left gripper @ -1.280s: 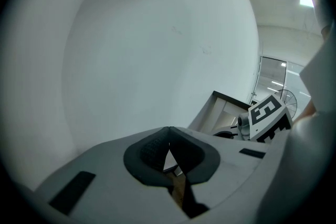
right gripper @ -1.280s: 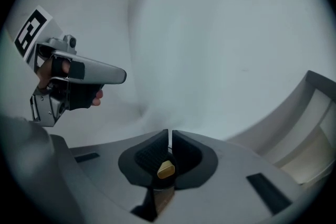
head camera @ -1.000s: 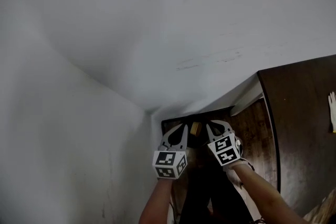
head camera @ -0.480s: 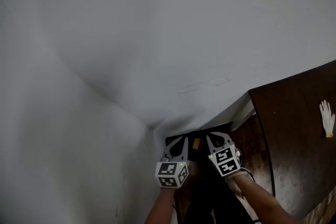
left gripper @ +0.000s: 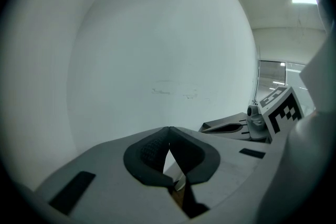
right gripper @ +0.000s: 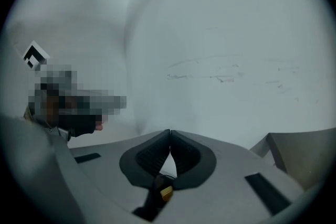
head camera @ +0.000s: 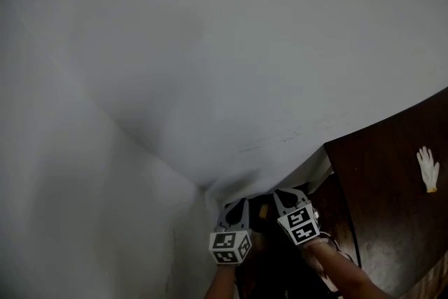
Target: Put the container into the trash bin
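Observation:
No container and no trash bin shows in any view. My left gripper (head camera: 236, 204) and right gripper (head camera: 283, 195) are held side by side low in the head view, pointing at a bare white wall (head camera: 210, 66). In the left gripper view the left gripper (left gripper: 169, 129) has its jaw tips touching with nothing between them. The right gripper (right gripper: 169, 132) is closed the same way, empty, in its own view. The right gripper's marker cube (left gripper: 282, 107) shows at the right of the left gripper view.
A dark wooden table (head camera: 392, 206) fills the lower right of the head view, with a white glove (head camera: 427, 169) lying on it. A small yellowish thing (head camera: 264, 209) shows in the dark gap between the grippers. The wall is close ahead.
The head view has tilted upward, so the grippers and table sit lower in the picture. The white glove has slid further into view. Both grippers stay shut, side by side.

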Demonstrator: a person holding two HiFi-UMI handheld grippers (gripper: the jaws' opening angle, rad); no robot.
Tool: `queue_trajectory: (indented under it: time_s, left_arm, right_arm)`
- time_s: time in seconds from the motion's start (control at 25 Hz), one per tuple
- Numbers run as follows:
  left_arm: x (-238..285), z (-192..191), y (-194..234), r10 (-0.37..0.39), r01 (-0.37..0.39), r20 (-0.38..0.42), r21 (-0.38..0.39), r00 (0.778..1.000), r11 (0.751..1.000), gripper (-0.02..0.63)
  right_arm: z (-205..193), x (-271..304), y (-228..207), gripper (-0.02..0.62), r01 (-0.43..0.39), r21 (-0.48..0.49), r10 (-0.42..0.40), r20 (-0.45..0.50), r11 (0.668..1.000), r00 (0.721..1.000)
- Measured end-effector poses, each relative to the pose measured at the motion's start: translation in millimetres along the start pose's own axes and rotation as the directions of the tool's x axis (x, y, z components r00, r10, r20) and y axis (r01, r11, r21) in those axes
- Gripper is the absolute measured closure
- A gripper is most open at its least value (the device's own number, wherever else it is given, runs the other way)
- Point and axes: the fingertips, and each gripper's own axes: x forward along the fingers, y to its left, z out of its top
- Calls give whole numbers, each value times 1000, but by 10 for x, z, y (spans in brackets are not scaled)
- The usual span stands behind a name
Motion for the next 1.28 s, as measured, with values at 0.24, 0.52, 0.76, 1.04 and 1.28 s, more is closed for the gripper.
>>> queue_trajectory:
  time_s: [0.24,0.52,0.76,1.04,1.28]
  left_arm:
    - [-105,344,-73,4,-6,47,29,999,1000,586]
    - [-269,651,-205,11,-13,96,29,995,999,586]
    - [-478,907,-355,10,-14,137,33,990,999,586]
    - [-797,1189,-562,-10,1,188,50,982,999,586]
    - [-1018,1427,-695,-23,10,199,66,980,998,586]
  right_arm:
    - [356,-191,-14,588,4,-5,-4,67,1000,998]
    - [767,-592,-25,589,20,-18,-16,166,1000,986]
    - [1049,-973,-21,589,45,-17,-40,239,999,970]
    - [1380,-1341,85,589,25,-29,-15,324,999,946]
    - [1641,-1647,163,589,28,-62,-2,377,998,926]
